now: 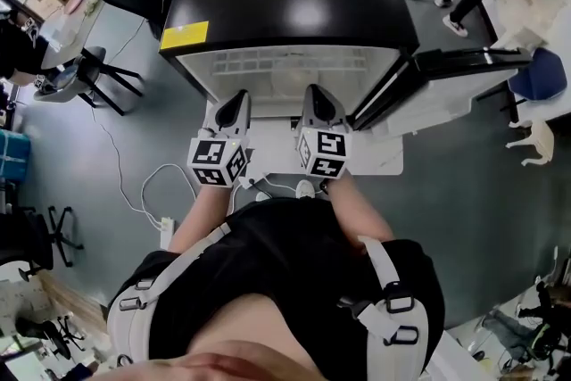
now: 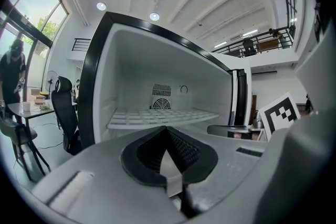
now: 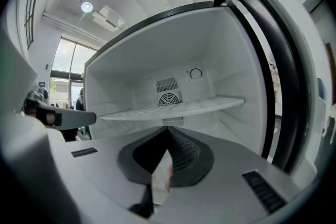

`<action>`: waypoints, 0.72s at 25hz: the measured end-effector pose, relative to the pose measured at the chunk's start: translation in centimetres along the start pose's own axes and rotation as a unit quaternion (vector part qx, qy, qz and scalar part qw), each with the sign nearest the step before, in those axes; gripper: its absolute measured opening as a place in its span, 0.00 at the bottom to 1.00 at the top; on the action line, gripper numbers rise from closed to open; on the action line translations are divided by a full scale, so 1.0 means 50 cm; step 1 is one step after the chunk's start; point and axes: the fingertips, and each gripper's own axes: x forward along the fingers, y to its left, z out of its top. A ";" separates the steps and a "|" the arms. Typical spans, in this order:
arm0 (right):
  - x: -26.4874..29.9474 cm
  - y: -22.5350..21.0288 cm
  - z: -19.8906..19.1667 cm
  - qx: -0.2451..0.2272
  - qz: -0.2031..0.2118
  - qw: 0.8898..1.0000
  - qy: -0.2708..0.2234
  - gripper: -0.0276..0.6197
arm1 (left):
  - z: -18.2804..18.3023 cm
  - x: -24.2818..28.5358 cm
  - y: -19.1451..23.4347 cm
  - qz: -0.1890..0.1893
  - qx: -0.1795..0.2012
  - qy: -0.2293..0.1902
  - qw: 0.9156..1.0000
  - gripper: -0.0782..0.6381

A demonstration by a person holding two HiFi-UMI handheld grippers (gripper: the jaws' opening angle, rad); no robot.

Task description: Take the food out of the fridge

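Looking for the food, you've got none on show: the white wire shelf (image 2: 163, 117) straight ahead of the left gripper (image 2: 167, 131) is bare, and from the right gripper (image 3: 168, 134) that shelf (image 3: 173, 108) is bare right back to the round vent (image 3: 169, 98) on the rear wall. So whatever you're after probably sits lower in the fridge (image 1: 285, 4), below where both tools are aimed, and no view reaches down there. The door (image 1: 464, 62) is swung wide, off to the outer side of the right gripper (image 1: 319, 98), so the opening is free for both tools. You're square on to the compartment with the left gripper (image 1: 234, 107) just beside its partner, both noses nearly level and at the mouth of the cabinet, which looks like a survey stance rather than a reach. Both sets of jaws are clenched together on nothing, pads meeting at the tip. That makes sense while you scout, but you'll need them parted before you go in for anything.
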 end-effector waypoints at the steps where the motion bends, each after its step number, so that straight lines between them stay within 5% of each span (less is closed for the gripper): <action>1: 0.004 -0.010 -0.003 -0.002 -0.016 1.000 -0.006 0.05 | -0.002 -0.001 0.005 -0.001 -0.005 0.001 1.000 0.11; 3: 0.014 -0.023 -0.014 -0.007 -0.038 0.999 -0.014 0.05 | -0.005 -0.003 0.017 -0.001 -0.011 0.001 1.000 0.10; 5: 0.033 -0.036 -0.035 -0.003 -0.051 0.999 -0.008 0.26 | -0.007 -0.001 0.031 0.001 -0.010 0.002 1.000 0.11; 8: 0.062 -0.062 -0.094 0.023 -0.073 0.996 0.038 0.39 | -0.014 -0.003 0.041 0.000 -0.015 0.006 1.000 0.11; 13: 0.112 -0.089 -0.196 0.055 -0.077 0.988 0.119 0.43 | -0.011 -0.008 0.042 -0.007 -0.031 0.000 1.000 0.10; 18: 0.153 -0.101 -0.278 0.041 -0.085 0.984 0.150 0.44 | -0.014 -0.015 0.046 -0.004 -0.030 0.003 1.000 0.10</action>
